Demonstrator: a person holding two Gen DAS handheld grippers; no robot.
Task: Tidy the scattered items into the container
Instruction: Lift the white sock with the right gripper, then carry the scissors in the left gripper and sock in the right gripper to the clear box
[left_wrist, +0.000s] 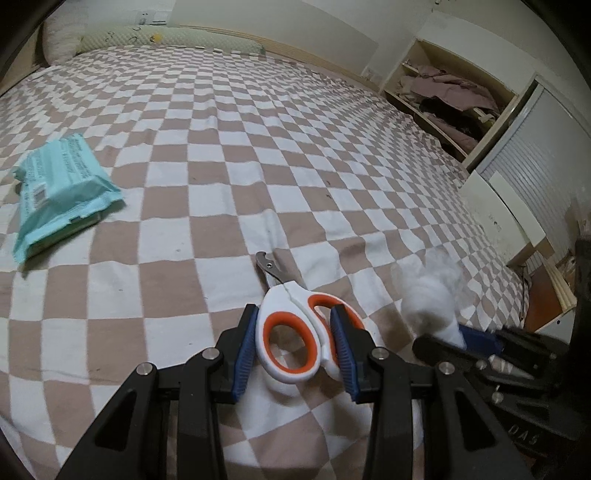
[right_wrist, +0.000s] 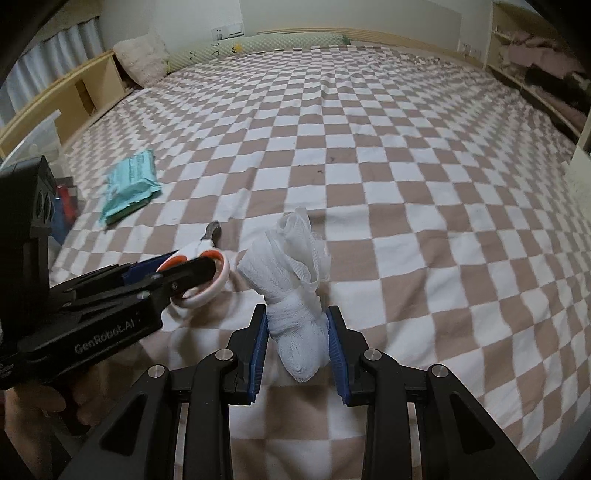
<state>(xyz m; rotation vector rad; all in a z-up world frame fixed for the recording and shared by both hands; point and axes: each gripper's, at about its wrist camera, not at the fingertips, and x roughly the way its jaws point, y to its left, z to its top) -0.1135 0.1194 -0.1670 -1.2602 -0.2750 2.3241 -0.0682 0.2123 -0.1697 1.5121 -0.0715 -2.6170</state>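
Note:
My left gripper (left_wrist: 293, 332) is shut on the white and orange handles of a pair of clippers (left_wrist: 291, 325), whose metal tip points away over the checked bedspread (left_wrist: 221, 147). From the right wrist view the same clippers (right_wrist: 207, 273) show at the left, held in the left gripper (right_wrist: 184, 275). My right gripper (right_wrist: 297, 328) is shut on a roll of white gauze (right_wrist: 295, 280) with a loose frilly end. In the left wrist view the gauze (left_wrist: 428, 291) is blurred at the right, above the right gripper (left_wrist: 476, 341). A teal pack of wipes (left_wrist: 59, 188) lies flat on the bed at the left.
A clear plastic container (right_wrist: 44, 147) with red and blue things inside stands at the bed's left edge, behind the left gripper's body. Pillows (right_wrist: 142, 61) and a long bolster (right_wrist: 258, 44) line the headboard. An open shelf of clothes (left_wrist: 450, 99) stands at the right.

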